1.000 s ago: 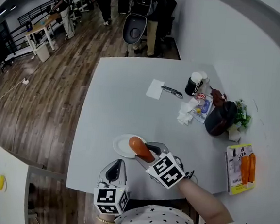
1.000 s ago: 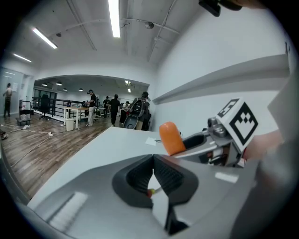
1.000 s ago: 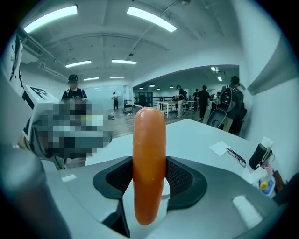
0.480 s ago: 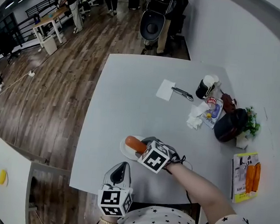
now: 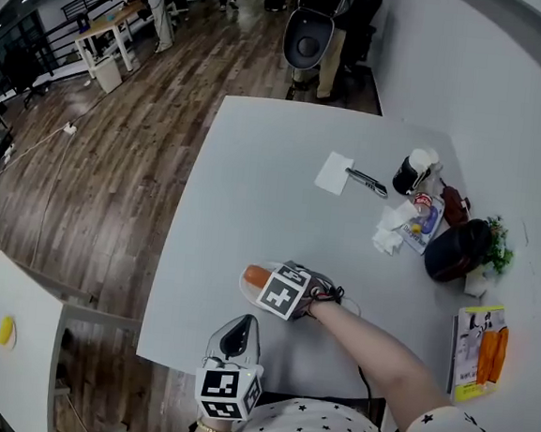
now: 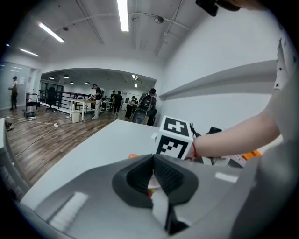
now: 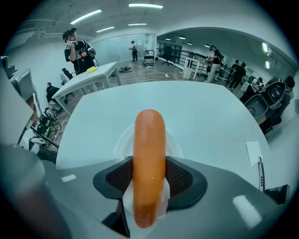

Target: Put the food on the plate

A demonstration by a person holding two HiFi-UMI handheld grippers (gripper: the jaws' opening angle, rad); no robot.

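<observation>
An orange sausage (image 7: 149, 158) sits lengthwise between the pads of my right gripper (image 7: 149, 181), which is shut on it. Directly under it lies a small white plate (image 7: 122, 140). In the head view the sausage (image 5: 256, 277) is low over the plate (image 5: 246, 293) near the table's front edge, with the right gripper (image 5: 266, 284) reaching in from the right. My left gripper (image 5: 239, 324) hangs at the table's front edge below the plate, its jaws shut and empty; the left gripper view shows its pads (image 6: 164, 175) touching.
On the grey table (image 5: 255, 181) the far right holds a white paper (image 5: 334, 172), a dark tool (image 5: 365, 181), a cup (image 5: 411, 173), tissues (image 5: 389, 232), a dark pouch (image 5: 456, 250) and a yellow pack of orange food (image 5: 480, 351). A chair (image 5: 310, 35) stands beyond.
My right gripper has carried the sausage leftward and lower, over the plate. The left gripper has stayed at the table's front edge.
</observation>
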